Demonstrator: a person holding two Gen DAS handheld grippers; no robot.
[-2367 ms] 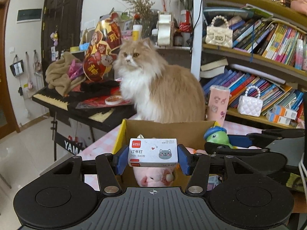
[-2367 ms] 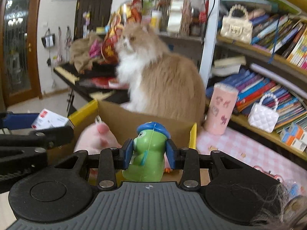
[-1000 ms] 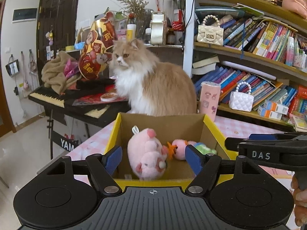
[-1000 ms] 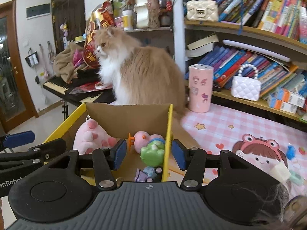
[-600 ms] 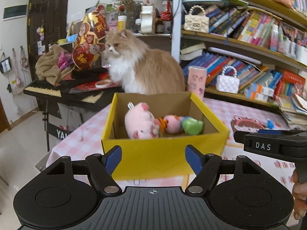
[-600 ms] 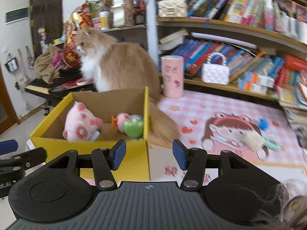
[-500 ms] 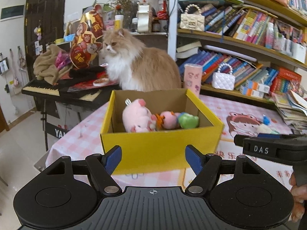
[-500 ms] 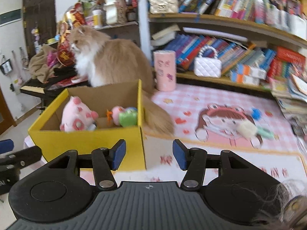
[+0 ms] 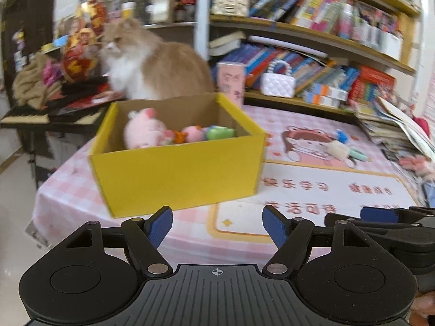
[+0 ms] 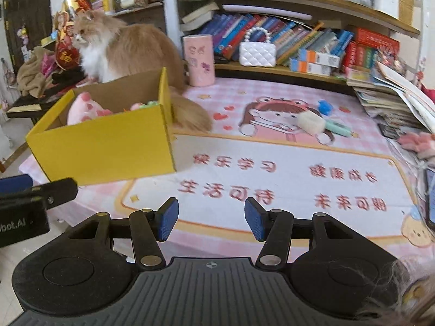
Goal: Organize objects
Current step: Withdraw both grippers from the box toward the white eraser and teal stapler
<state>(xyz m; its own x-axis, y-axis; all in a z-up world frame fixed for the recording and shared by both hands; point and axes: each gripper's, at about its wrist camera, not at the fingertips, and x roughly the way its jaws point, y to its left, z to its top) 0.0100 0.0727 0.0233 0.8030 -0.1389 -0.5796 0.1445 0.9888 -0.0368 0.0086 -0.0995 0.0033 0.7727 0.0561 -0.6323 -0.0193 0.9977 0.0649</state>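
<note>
A yellow cardboard box stands on the pink table mat, also in the right wrist view. It holds a pink plush pig, a small pink toy and a green toy. My left gripper is open and empty, in front of the box near the table's front edge. My right gripper is open and empty, right of the box over the mat. A white sponge brush with a mint handle and a blue piece lie on the mat at the far right.
A ginger and white cat sits behind the box, its tail lying beside it. A pink cup stands at the back. Bookshelves with a white handbag line the rear. Stacked books lie at the right. A keyboard stands at the left.
Both grippers let go of the staple box and the green toy over the box, then drew back toward the table's front edge. Both are now open and empty.
</note>
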